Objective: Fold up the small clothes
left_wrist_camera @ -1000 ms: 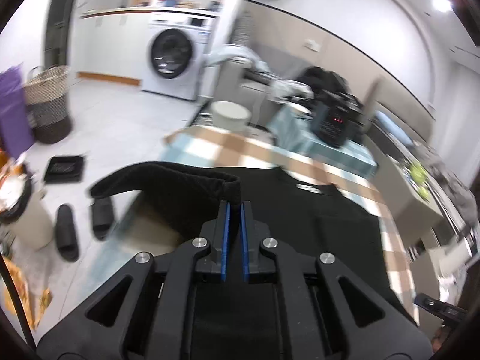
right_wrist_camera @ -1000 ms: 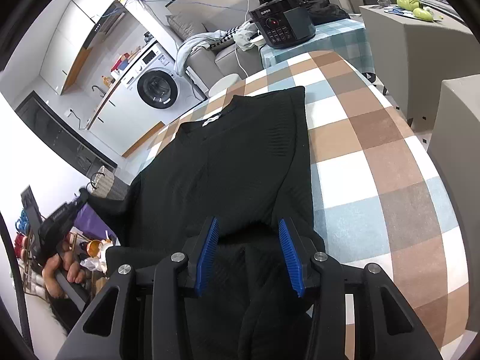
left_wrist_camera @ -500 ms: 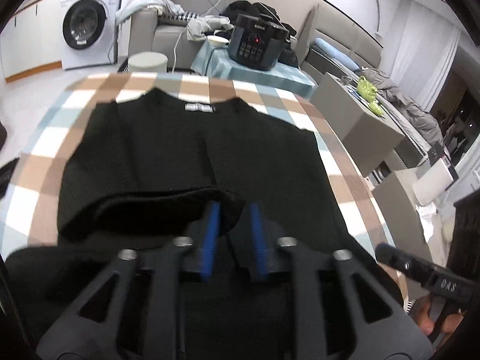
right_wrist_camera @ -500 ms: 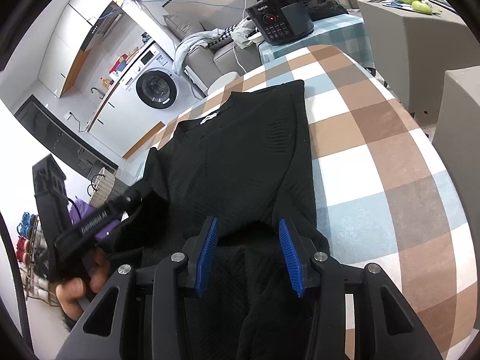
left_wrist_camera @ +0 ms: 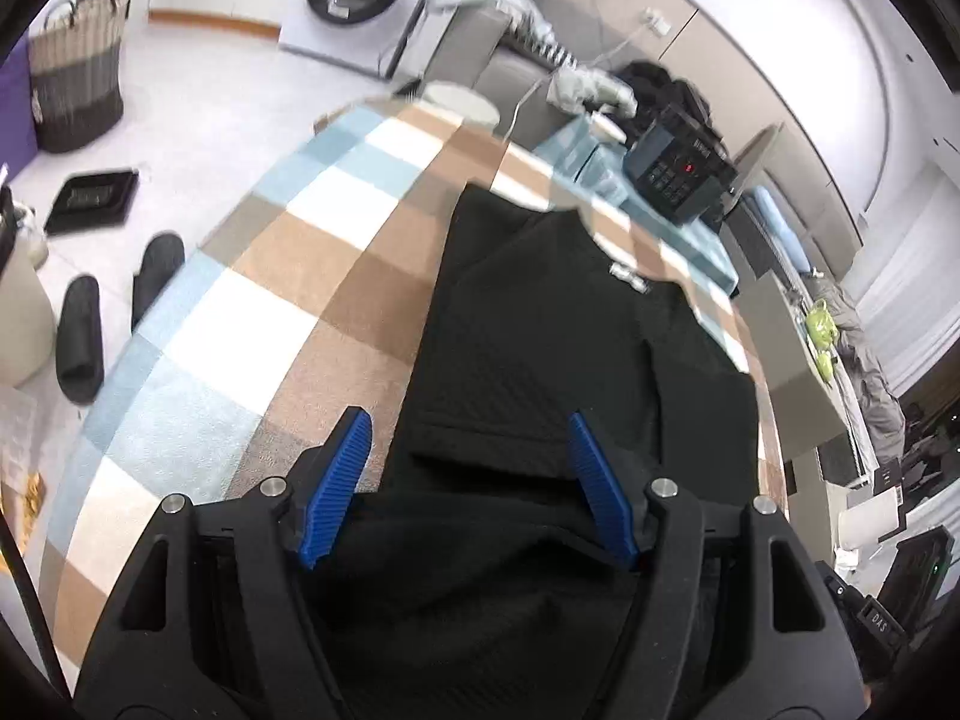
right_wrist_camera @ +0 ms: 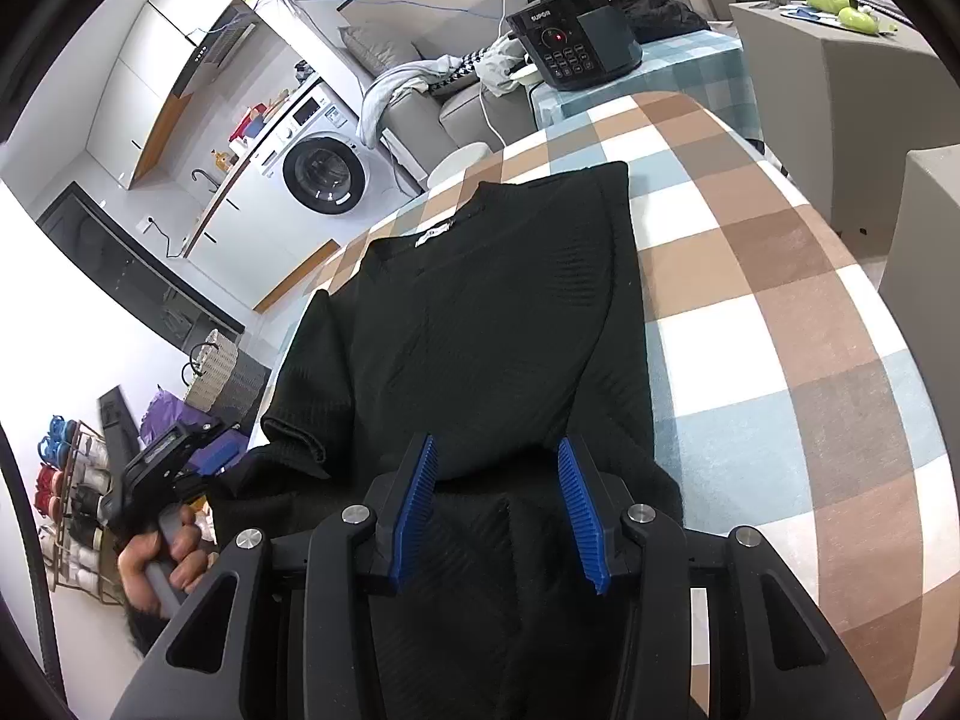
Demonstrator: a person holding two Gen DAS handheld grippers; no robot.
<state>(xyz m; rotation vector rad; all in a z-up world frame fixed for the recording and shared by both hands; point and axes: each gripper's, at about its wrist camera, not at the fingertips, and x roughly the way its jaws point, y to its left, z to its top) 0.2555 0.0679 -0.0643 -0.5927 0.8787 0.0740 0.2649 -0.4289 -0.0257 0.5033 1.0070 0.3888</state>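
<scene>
A black knitted top (right_wrist_camera: 492, 324) lies flat on the checked tablecloth (right_wrist_camera: 780, 276), collar and white label at the far end, both sleeves folded in over the body. It also shows in the left wrist view (left_wrist_camera: 558, 372). My left gripper (left_wrist_camera: 465, 483) is open and empty, its blue pads spread over the garment's near left part. It shows from the side in the right wrist view (right_wrist_camera: 198, 462), held by a hand at the table's left edge. My right gripper (right_wrist_camera: 498, 507) is open and empty over the garment's near hem.
A black cooker (right_wrist_camera: 570, 54) stands on a side table behind. A washing machine (right_wrist_camera: 321, 171), a sofa with clothes (right_wrist_camera: 420, 90), a laundry basket (left_wrist_camera: 72, 78) and slippers (left_wrist_camera: 78, 330) on the floor are to the left. Grey cabinets (right_wrist_camera: 840, 60) stand on the right.
My left gripper carried the left sleeve in over the body, let go of it and opened wide, then drew back to the left edge. The right gripper stayed open in place.
</scene>
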